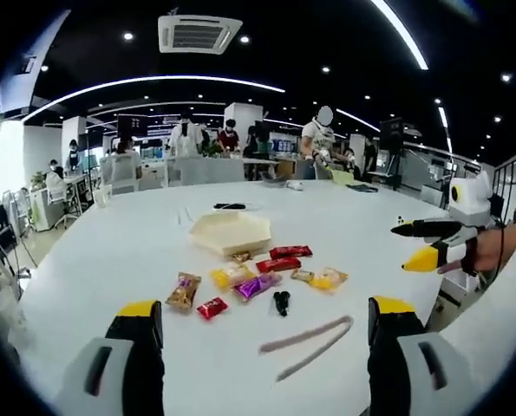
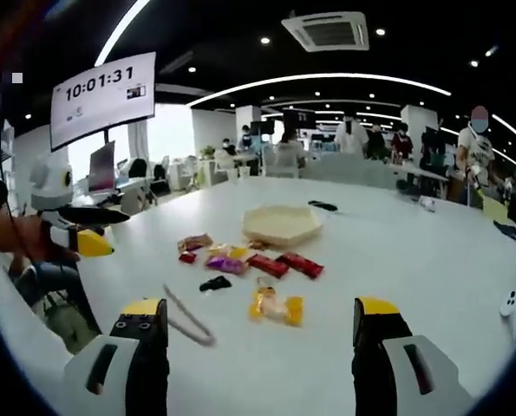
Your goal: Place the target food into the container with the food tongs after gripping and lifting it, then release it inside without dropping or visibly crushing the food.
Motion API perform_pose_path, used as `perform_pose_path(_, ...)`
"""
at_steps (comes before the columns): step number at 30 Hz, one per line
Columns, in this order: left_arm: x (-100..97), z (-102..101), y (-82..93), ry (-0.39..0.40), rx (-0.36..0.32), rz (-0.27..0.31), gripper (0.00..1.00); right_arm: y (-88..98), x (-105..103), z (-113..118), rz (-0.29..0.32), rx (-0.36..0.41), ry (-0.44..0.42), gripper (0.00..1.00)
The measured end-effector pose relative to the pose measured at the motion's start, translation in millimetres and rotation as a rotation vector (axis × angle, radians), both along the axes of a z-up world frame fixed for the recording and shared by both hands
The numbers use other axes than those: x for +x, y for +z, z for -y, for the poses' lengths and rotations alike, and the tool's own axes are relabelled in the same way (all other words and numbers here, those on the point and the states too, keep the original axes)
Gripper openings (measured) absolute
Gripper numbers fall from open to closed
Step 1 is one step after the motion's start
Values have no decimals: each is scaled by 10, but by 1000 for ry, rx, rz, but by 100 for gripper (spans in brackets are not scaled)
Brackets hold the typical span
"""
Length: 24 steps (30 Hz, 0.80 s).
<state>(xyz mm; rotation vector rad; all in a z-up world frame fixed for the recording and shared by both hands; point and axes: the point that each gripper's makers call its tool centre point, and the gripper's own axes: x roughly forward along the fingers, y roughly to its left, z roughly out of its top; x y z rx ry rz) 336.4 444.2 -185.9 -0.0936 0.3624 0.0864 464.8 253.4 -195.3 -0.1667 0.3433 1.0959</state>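
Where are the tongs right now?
The tongs lie flat on the white table, nearest the camera in the left gripper view, just right of the small black item.

Across my feeds the white surface [image 1: 153, 234] runs back toward a busy office. In the right gripper view a screen [image 2: 102, 98] at upper left reads 10:01:31, and a ceiling air vent [image 2: 330, 30] sits at upper right. I see people [image 1: 228, 136] standing at desks along the far wall in the left gripper view. A small white device [image 2: 506, 303] lies at the right edge, and a dark flat object [image 1: 229, 206] rests behind the snacks.
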Motion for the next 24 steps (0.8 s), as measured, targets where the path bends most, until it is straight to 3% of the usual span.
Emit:
perform_pose_path(13, -4, -97, 5, 0, 34, 6, 99, -42, 56, -41, -1, -2, 3, 90)
perform_pose_path(18, -57, 1, -116, -79, 61, -31, 99, -113, 65, -75, -3, -17, 11, 90)
perform_pose_path(24, -38, 15, -218, -165, 155, -94, 99, -149, -3, -136, 3, -26, 35, 89)
